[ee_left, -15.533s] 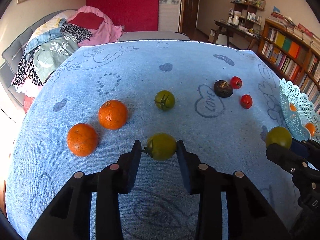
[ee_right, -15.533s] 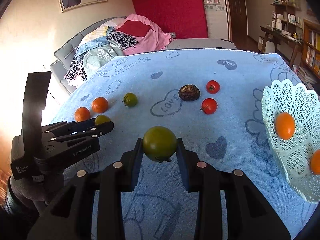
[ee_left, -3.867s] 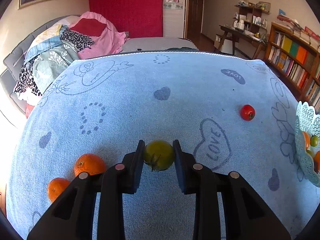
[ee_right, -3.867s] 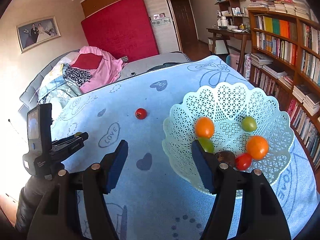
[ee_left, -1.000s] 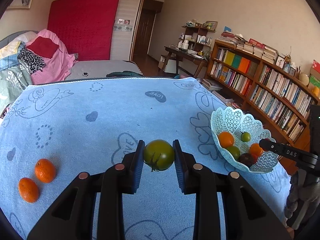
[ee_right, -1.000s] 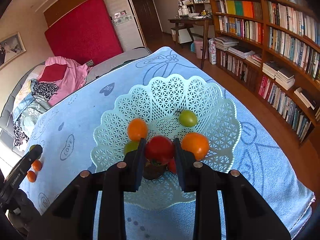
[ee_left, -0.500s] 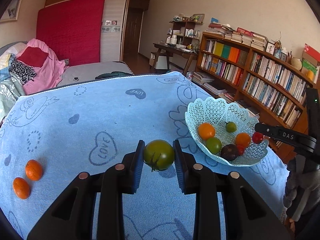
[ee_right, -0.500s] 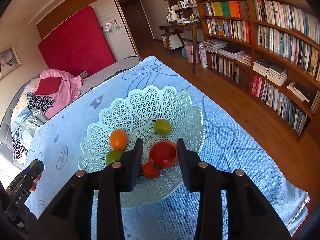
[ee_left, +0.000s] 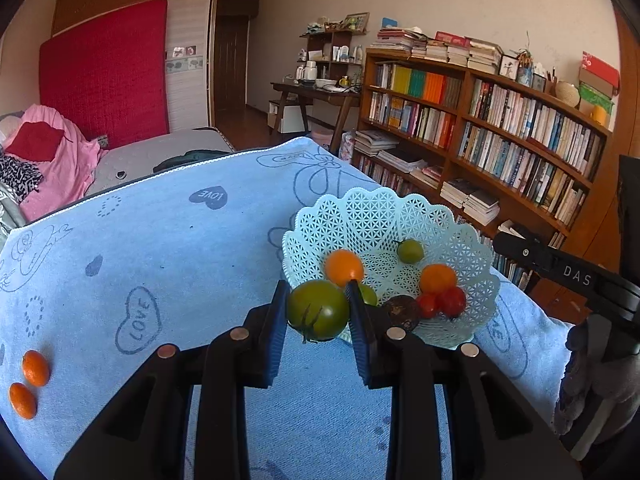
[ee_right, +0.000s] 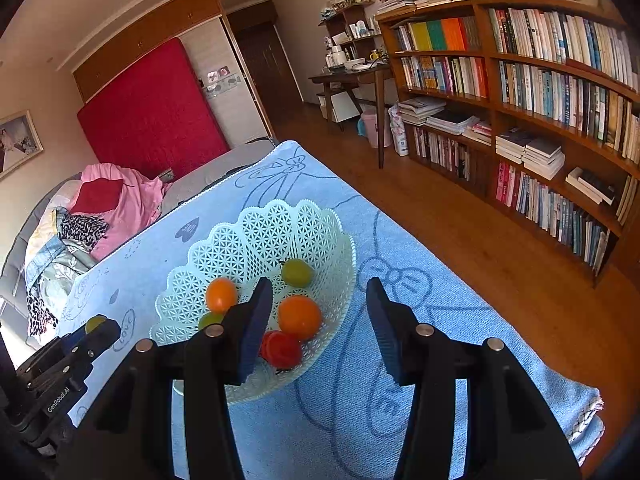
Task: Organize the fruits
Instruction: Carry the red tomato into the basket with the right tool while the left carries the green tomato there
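A big green tomato (ee_left: 318,310) with a dark stem is sitting clamped between the left gripper's (ee_left: 318,312) fingers, hanging just at the near rim of the pale mint lattice plastic basket (ee_left: 460,236). The basket is holding two oranges (ee_left: 344,267), small green tomatoes (ee_left: 410,251), red tomatoes (ee_left: 452,301) and one dark brown fruit (ee_left: 402,312), while two more small oranges (ee_left: 35,367) are lying far off on the blue cloth.

Black plastic left gripper (ee_left: 318,312), blue ribbed pads, silver screws, right gripper (ee_right: 320,320) alike

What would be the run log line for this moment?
left tongs: shut on green tomato, near basket | right tongs: open, empty, above basket | two oranges on cloth
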{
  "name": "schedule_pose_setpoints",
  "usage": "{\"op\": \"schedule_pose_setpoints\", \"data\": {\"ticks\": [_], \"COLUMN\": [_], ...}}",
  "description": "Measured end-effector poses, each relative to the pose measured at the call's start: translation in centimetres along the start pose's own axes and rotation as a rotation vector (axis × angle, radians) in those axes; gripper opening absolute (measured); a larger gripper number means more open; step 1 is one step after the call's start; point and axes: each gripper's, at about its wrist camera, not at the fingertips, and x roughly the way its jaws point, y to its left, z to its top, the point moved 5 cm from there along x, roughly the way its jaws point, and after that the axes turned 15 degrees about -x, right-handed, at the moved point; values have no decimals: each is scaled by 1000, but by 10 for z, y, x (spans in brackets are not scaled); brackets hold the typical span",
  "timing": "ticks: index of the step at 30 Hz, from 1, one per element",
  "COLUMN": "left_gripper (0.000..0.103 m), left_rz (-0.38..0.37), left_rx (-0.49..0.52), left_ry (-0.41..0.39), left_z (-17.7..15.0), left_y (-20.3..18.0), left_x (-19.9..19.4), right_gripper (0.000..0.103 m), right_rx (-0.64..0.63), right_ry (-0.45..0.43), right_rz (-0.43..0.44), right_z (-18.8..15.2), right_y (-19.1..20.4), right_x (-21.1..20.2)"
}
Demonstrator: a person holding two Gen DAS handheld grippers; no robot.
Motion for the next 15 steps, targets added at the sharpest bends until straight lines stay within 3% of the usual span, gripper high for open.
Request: {"op": "schedule_pose_setpoints", "data": {"ticks": [15], "left_gripper": [29], "left_rz": [-48], "left_rx": [75], "left_ry": [65], "left_z": [5], "left_y": [-65], "left_x": [48], "right_gripper": [50], "right_rx": [-34], "right_ry": [-8], "right_rz": [-10], "right_z": [-10], "right_y": [-15], "right_x": [6]}}
